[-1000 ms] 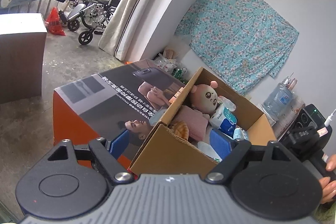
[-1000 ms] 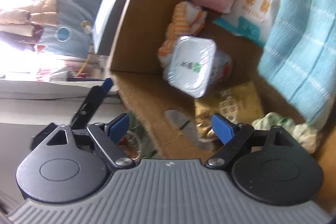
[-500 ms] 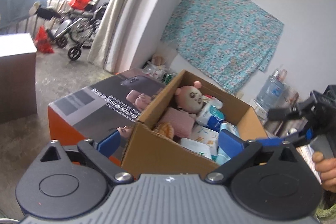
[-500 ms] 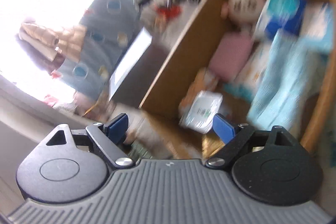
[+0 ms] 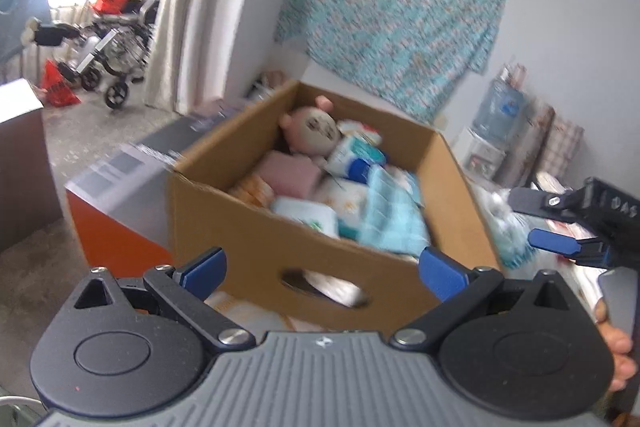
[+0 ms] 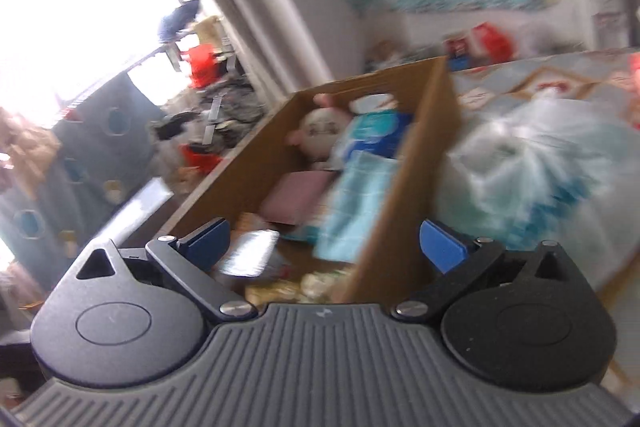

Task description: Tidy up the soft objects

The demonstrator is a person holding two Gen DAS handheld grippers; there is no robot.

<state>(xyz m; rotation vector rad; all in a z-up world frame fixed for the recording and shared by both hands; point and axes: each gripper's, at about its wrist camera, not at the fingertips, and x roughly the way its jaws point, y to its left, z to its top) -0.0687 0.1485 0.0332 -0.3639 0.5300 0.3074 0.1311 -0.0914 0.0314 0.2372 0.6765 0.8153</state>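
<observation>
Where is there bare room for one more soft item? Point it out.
The cardboard box is crowded: doll, pink cushion, blue towel and packs mostly fill it. Bare: the printed carton's top, left of the box.

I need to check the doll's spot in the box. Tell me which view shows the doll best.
The left wrist view. There the doll lies at the far end of the box, its face only slightly blurred, above a pink pad. The right wrist view shows the same doll smeared by motion blur, its face hard to read.
</observation>
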